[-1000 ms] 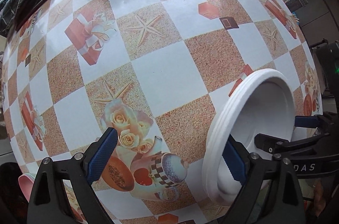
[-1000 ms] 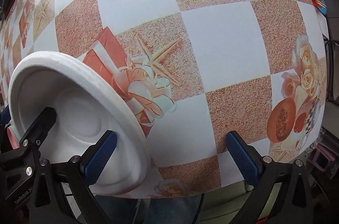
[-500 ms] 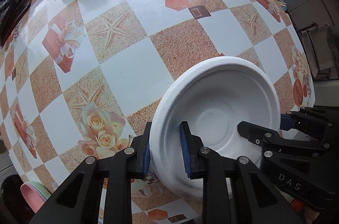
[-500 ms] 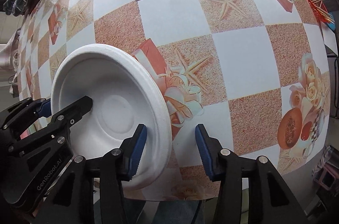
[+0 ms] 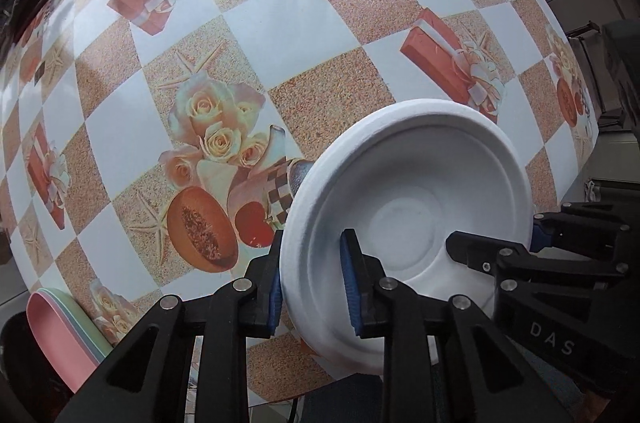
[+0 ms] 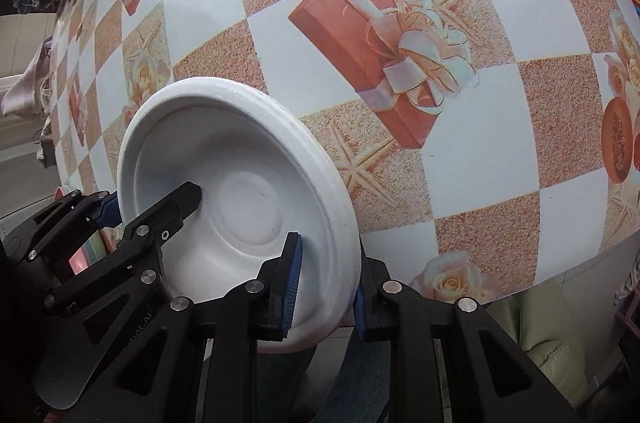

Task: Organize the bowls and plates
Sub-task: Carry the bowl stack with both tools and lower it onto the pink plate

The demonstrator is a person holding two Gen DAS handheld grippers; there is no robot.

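**Above the table edge: white bowl gripped from both sides**

Left wrist view: left gripper (image 5: 314, 287) clamps the white bowl's (image 5: 404, 207) near rim, over the table (image 5: 260, 35). Pink plates (image 5: 60, 331) lie left of the bowl, seemingly the stack. Sorting looks early.

Right wrist view: right gripper (image 6: 326, 287) is closing on the bowl's (image 6: 240, 207) opposite rim, pads touching. Plates hardly show here.

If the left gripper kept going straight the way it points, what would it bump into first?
Probably the patterned tablecloth. The left gripper is shut on the white bowl's rim, so the bowl travels with it; depth below is unclear.
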